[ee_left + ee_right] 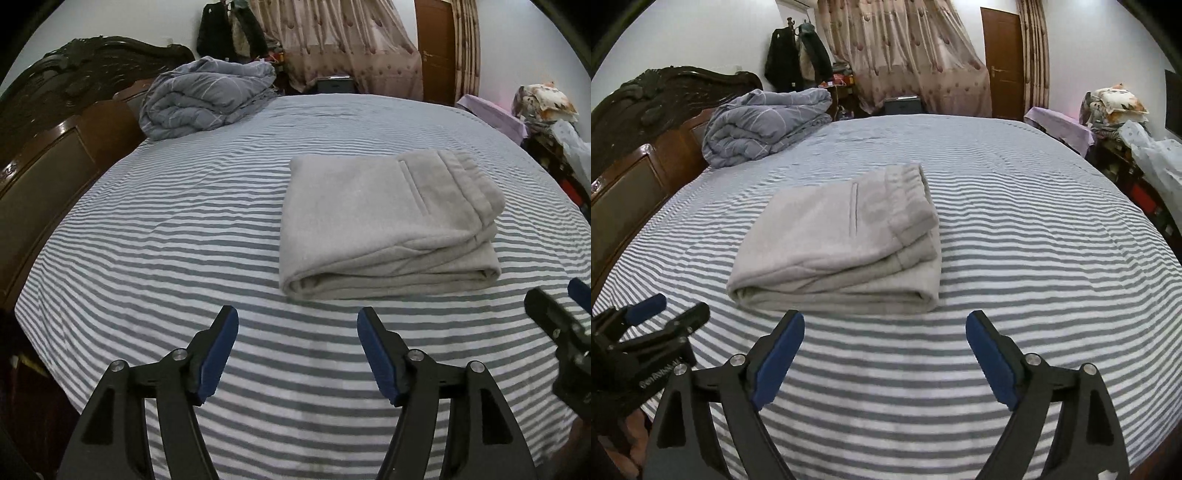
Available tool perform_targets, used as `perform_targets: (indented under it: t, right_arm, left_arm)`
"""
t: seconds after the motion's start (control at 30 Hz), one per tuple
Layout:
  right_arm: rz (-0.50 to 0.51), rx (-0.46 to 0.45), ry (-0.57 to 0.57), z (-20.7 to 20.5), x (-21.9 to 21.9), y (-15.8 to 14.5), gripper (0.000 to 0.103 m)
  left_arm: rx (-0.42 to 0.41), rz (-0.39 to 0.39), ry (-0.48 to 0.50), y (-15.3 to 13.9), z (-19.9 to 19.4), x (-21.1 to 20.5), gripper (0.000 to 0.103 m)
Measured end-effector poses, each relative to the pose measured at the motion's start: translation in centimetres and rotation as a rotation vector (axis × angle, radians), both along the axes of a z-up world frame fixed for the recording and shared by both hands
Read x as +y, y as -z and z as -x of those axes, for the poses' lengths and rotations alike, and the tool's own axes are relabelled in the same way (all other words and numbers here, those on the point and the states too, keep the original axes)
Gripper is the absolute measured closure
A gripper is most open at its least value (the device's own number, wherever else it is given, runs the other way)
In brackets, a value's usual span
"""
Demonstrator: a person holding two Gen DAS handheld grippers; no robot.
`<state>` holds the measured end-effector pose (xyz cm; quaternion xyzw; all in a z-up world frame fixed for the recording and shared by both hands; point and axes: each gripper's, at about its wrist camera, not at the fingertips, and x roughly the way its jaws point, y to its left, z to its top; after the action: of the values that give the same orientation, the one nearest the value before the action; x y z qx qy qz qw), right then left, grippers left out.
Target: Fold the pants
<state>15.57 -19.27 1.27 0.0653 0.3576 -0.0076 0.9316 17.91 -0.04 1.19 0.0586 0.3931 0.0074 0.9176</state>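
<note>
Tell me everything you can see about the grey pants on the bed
The grey pants look like soft fleece-like sweatpants, folded into a compact, roughly rectangular stack of several layers. The ribbed elastic waistband lies on top at the far right edge, with a slit pocket beside it. They rest flat on the striped bedsheet. Both grippers are open, short of them, touching nothing.

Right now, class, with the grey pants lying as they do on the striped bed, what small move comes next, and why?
Probably draw both back: the pants already lie in a compact folded stack, and the left hand-held gripper and right hand-held gripper hang open, holding nothing.
</note>
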Motion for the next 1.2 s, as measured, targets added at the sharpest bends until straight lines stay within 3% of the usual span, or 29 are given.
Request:
perform_targets:
  t: [0.37,1.2]
  right_arm:
    - [0.009,0.032,-0.010,1.7,1.1,0.8,0.011]
    - [0.032,0.054,-0.018,1.8,0.9,1.5,0.009]
  left_arm:
    - [0.030,0.046,-0.020,0.7,1.6,0.5,0.035]
    - [0.051,0.050,-0.013,2.0,1.5,0.0,0.035]
